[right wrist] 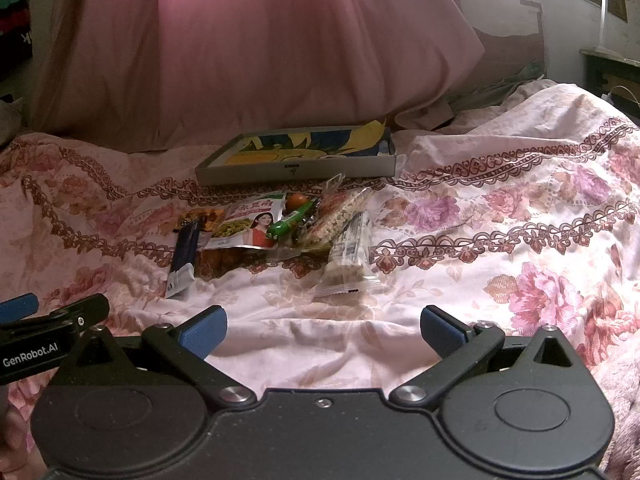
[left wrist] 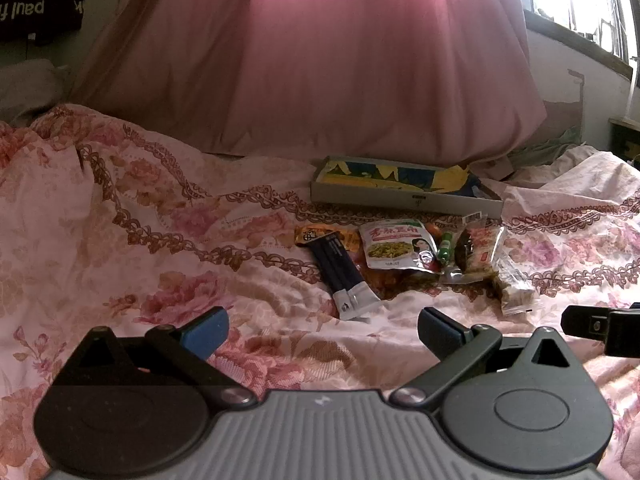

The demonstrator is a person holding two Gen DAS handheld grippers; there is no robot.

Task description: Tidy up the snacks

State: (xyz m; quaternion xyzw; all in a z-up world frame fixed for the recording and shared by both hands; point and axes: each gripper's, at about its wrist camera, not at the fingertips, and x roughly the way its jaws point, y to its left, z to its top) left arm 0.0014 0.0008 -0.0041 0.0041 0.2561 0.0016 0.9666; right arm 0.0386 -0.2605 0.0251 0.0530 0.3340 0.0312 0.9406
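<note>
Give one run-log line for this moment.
left gripper: open, empty | right gripper: open, empty | snacks: piled on bed | tray: behind pile

L gripper [left wrist: 322, 330]: wide open, nothing btwn pads
Snacks [left wrist: 404, 256]: piled on bedspread [left wrist: 120, 220], ahead
Box [left wrist: 404, 192]: just behind snacks
R gripper [left wrist: 600, 326]: at right edge

Two low wrist views across my bed

Both my cameras tilt down over the pink floral quilt [left wrist: 160, 208], near it, sharing the shallow grey cardboard tray [left wrist: 404, 200] [right wrist: 296, 170]; the right sits rightward.
</note>
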